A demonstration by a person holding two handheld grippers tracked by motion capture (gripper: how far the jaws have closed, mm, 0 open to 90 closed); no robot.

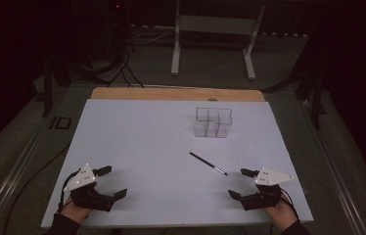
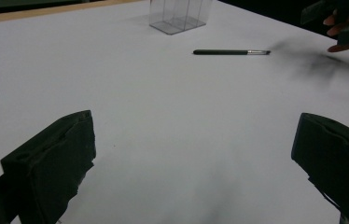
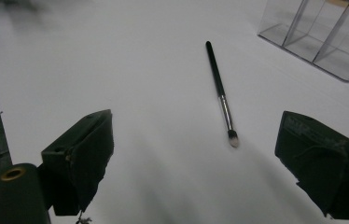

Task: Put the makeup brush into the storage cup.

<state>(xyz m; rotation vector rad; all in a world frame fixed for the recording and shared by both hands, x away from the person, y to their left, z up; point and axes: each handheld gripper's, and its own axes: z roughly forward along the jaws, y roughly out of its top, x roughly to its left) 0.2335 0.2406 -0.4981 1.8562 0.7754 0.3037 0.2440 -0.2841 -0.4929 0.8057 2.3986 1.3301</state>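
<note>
Dim light, soft shadows, slight blur

Path to brush [image 1: 208,163] open; organizer [image 1: 213,122] stands well behind.

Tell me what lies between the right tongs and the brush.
Nothing: bare white tabletop separates the open right tongs from the brush, seen in the right gripper view.

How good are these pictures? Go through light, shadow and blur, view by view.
High view: dim, room dark around the white table; brush sharp but small. Left gripper view: a grey, smeared shadow beside the brush tip, the far hand soft. Right gripper view: brush crisp, clear box slightly hazy, near jaws dark and soft-edged, with faint shadows on the table.
</note>
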